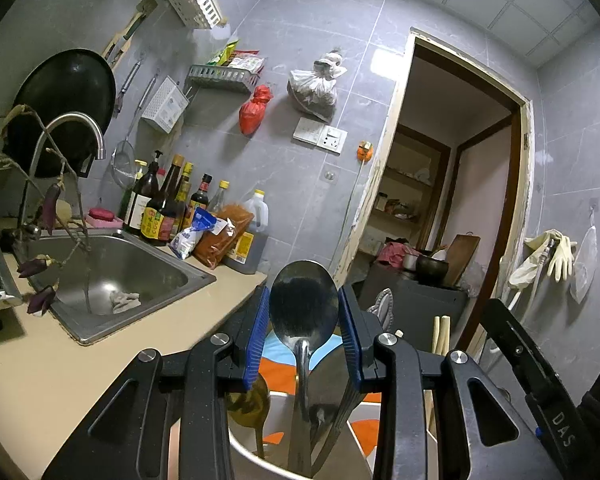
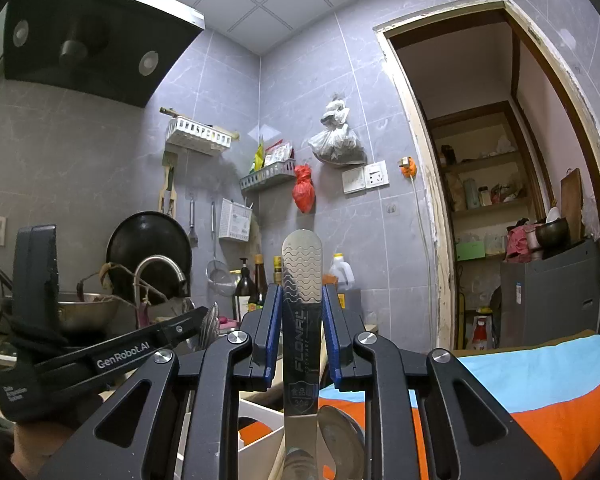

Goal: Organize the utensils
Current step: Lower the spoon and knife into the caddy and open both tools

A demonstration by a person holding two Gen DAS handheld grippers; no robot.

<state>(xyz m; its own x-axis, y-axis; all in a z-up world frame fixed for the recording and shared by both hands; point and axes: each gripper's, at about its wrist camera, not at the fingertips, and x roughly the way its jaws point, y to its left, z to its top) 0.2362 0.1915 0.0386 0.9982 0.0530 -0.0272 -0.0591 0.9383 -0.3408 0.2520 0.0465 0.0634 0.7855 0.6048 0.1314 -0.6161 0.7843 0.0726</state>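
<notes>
Steel spoon (image 1: 303,308) stands upright, bowl up, clamped in the left hand-held gripper (image 1: 304,336) above a white holder (image 1: 280,416); the right hand-held gripper (image 2: 301,332) pinches an upright engraved utensil handle (image 2: 302,280).

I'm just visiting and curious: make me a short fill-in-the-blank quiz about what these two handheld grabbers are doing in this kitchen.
1. The left gripper has its jaws around a steel ____, bowl end up.
2. The flat metal handle between the right gripper jaws is engraved with the brand name ____.
3. The bag hanging beside the grey wall basket is coloured ____.
4. A crumpled cloth lies inside the steel ____.

Missing words: spoon; FLONAL; red; sink
</notes>
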